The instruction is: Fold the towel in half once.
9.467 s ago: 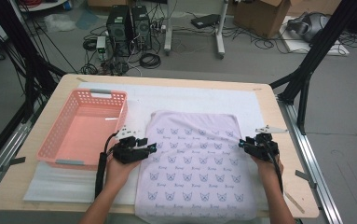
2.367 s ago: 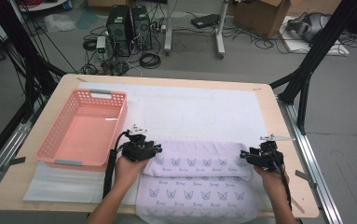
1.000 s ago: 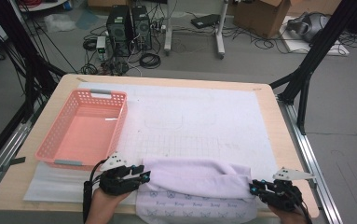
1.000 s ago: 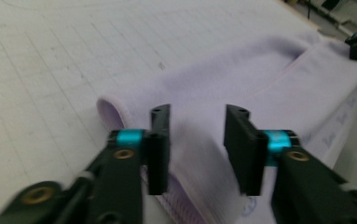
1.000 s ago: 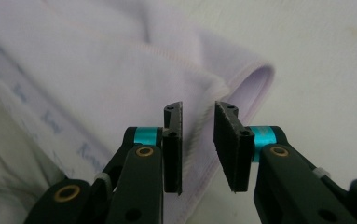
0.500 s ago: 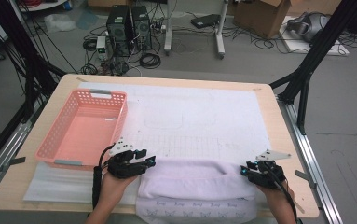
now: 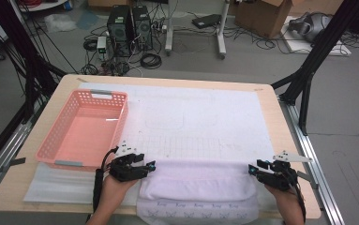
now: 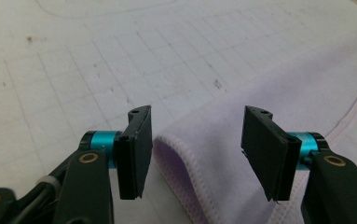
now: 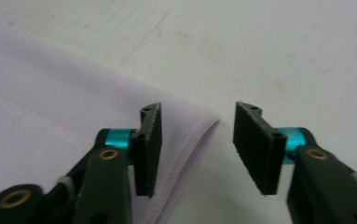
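Note:
A lilac cloth [image 7: 200, 187] with small printed figures lies folded into a long band near the table's front edge. My left gripper [image 7: 151, 165] stands at its left end and my right gripper [image 7: 252, 169] at its right end. In the left gripper view the jaws [image 8: 198, 111] have just been opening; the cloth's hemmed fold [image 8: 269, 93] lies low between them, untouched by the pads. In the right gripper view the jaws [image 9: 198, 108] have also just been opening, and the cloth's corner [image 9: 73, 93] lies below them, free of both pads.
A pink plastic basket [image 7: 119, 123] stands to the left of the cloth, close behind my left gripper. A white gridded mat [image 7: 200, 117] covers the wooden table. Black frame legs, cables and computer cases stand on the floor beyond the table.
The far half of the cloth has been brought over towards the front edge, making a narrow band. Both grippers have opened and let go of the fold.

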### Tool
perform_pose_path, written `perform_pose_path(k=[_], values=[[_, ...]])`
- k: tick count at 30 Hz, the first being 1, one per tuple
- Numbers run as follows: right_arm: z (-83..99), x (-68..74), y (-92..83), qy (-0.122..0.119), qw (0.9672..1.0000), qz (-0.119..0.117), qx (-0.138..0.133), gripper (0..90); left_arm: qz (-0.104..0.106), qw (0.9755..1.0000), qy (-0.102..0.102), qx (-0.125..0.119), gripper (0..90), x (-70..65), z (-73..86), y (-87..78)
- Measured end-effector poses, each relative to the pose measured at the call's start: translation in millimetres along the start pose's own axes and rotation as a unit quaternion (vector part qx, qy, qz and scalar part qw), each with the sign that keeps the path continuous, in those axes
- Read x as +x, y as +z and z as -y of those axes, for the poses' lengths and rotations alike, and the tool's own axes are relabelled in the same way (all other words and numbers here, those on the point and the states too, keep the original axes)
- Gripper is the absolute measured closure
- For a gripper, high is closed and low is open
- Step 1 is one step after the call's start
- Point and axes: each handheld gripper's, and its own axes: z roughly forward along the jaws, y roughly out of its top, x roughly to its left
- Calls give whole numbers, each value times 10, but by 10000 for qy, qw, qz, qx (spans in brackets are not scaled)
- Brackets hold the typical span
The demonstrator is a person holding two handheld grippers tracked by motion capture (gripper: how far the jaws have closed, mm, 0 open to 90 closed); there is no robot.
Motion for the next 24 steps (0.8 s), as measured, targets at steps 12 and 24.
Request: perform_pose_path(k=[12,24], values=[[59,155,88,-350,9985,5,416,790,-116,9992,370,112,629,-33,117,39],[-41,156,77,-370,9992,123,79,866,-34,9998,-124,-170,852,36,-158,82]])
